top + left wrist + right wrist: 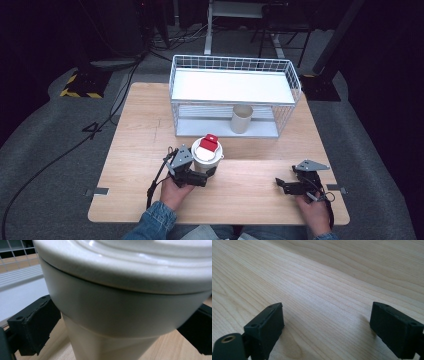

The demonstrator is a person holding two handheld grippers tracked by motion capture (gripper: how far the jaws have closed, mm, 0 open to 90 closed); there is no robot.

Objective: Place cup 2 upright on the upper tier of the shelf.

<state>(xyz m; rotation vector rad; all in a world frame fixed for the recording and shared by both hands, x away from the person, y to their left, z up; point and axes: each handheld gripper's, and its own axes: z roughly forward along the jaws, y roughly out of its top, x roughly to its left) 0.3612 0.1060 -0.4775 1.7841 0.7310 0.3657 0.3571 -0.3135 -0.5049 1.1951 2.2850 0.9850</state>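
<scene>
A white lidded cup (206, 154) stands on the wooden table (250, 200) in front of the person, with a red piece (209, 142) on its lid. My left gripper (205, 176) is shut on this cup, one black pad against each side of its wall below the lid. In the left gripper view the cup (125, 315) sits very close between the pads (37, 325). At the table's front right, my right gripper (281, 184) stands open and points left. Between its fingers (265, 325) lies bare wood.
A white wire rack (235, 60) with a flat upper shelf stands at the back of the table. On its lower level stands a beige cup (241, 118). Cables run over the grey floor at the left.
</scene>
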